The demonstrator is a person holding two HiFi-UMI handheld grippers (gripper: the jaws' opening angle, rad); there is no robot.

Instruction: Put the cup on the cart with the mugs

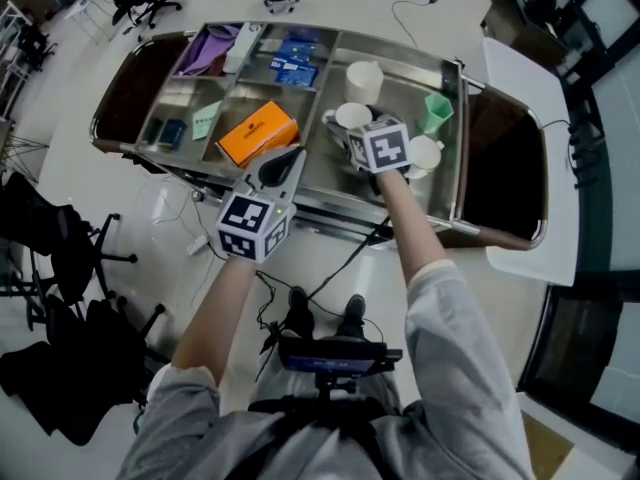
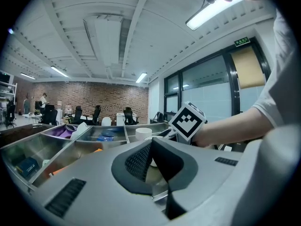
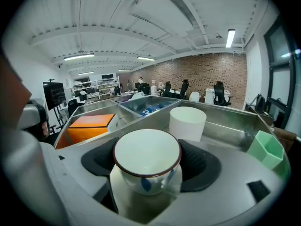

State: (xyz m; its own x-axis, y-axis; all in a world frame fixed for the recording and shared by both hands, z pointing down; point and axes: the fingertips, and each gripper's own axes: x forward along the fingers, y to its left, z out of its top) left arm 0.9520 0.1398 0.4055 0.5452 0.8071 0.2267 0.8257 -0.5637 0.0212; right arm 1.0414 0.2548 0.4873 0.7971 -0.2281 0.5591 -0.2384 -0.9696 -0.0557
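Note:
A white cup (image 3: 147,159) with a dark red rim and blue marks sits between the pads of my right gripper (image 3: 148,163), which is shut on its sides. The head view shows this cup (image 1: 352,116) and the right gripper (image 1: 350,131) in the right compartment of the steel cart (image 1: 455,138), beside a tall white mug (image 1: 365,78) and another white mug (image 1: 425,153). Whether the cup rests on the steel floor I cannot tell. My left gripper (image 1: 283,160) hangs at the cart's near edge, jaws together and empty (image 2: 151,147).
A green cup (image 1: 436,111) stands at the compartment's right wall. An orange box (image 1: 258,133) lies in the middle compartment, with blue packets (image 1: 295,58) and a purple cloth (image 1: 208,50) behind. Office chairs (image 1: 60,258) stand at the left, a white table (image 1: 530,98) at the right.

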